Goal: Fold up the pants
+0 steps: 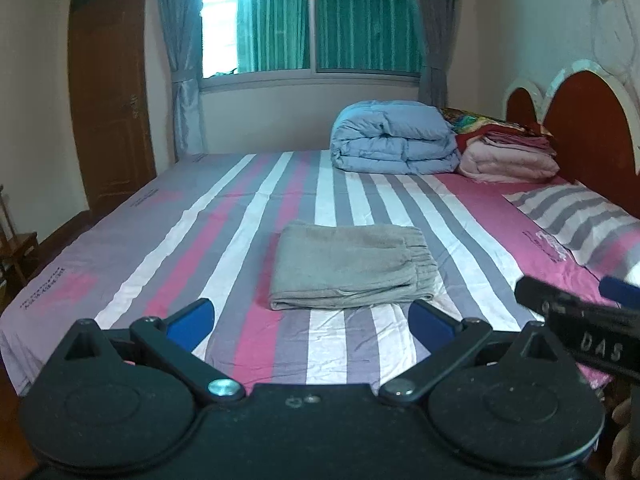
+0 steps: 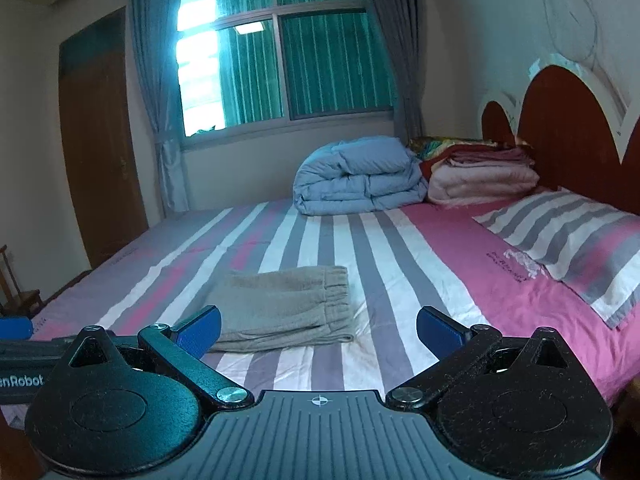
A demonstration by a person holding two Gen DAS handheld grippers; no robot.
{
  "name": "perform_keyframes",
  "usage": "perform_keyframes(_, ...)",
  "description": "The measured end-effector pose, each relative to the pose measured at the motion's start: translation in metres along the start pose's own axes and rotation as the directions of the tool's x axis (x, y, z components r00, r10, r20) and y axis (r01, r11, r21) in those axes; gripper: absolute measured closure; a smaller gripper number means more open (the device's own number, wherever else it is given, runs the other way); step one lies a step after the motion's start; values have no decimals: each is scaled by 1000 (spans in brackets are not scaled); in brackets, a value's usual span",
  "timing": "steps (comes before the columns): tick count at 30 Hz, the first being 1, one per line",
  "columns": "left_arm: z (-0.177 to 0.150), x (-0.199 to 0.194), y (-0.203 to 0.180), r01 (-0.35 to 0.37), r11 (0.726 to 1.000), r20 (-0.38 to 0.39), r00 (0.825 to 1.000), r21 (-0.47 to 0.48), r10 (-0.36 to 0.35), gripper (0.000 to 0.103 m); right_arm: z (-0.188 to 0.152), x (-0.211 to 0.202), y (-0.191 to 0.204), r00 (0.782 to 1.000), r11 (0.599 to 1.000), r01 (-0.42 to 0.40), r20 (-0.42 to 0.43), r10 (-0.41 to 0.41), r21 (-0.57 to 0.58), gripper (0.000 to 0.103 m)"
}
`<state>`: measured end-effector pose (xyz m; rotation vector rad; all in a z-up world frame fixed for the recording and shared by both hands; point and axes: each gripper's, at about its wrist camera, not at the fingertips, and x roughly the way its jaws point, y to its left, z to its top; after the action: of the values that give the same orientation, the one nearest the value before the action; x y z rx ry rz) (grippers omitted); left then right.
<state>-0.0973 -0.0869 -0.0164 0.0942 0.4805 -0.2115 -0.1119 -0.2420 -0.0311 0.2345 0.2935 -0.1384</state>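
Note:
Grey-beige pants (image 1: 348, 266) lie folded into a compact rectangle on the striped bed sheet (image 1: 200, 240), waistband to the right. They also show in the right wrist view (image 2: 284, 308). My left gripper (image 1: 310, 322) is open and empty, held above the near bed edge just short of the pants. My right gripper (image 2: 318, 330) is open and empty, also near the bed edge, with the pants ahead and to its left. The right gripper's body shows at the right of the left wrist view (image 1: 580, 328); the left gripper's body shows at the left of the right wrist view (image 2: 16, 352).
A folded blue duvet (image 1: 394, 138) and stacked pink blankets (image 1: 508, 156) sit at the far side of the bed. A striped pillow (image 1: 580, 220) lies by the red headboard (image 1: 580, 120). A wooden door (image 1: 108, 100) and a window (image 1: 312, 20) are behind.

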Motion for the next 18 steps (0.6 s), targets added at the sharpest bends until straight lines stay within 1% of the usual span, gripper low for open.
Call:
perform_keyframes(2,0,3,1,-8,1000,-1,1000,-11,8,6,-3,5,-2,1000,1000,-8,-14,8,1,0)
perform_keyframes(6,-2,1,-1,-20,1000,7,1000,-5,20,6,-6,9,-8,1000,1000,-13,-26,13,17,0)
perform_keyframes(11,-6,-3,-4,-11,1000,17,1000,13,11,6,-6,5,-12,1000,999,-13,-22,14,35,0)
perform_keyframes(18,-6,-1,-1,-13,1000,16,1000,4,13,6,-7,5,-8,999,999,-27,-26,27,27,0)
